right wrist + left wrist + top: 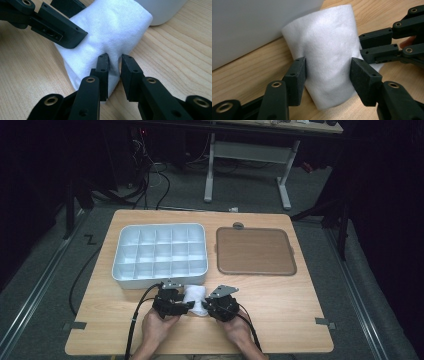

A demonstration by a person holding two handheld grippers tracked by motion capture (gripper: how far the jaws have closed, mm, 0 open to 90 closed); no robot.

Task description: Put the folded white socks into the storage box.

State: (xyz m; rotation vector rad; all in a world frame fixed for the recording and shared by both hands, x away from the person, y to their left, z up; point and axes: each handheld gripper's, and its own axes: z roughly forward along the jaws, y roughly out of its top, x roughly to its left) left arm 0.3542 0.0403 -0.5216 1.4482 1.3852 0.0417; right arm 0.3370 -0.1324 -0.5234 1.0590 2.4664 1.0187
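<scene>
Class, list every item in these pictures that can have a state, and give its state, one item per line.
White folded cloth: lying on the table, gripped from both sides.
Left gripper: jaws pressed on the cloth's sides.
Right gripper: pinching a cloth fold.
White compartment tray: empty.
Brown flat tray: empty.

White cloth (195, 299) partly hidden between claws; forearms cut off at bottom edge.

Soft white knit cloth (327, 55) on a matt wood-grain table (175, 50), beside a smooth plastic tray (160, 252)
</scene>
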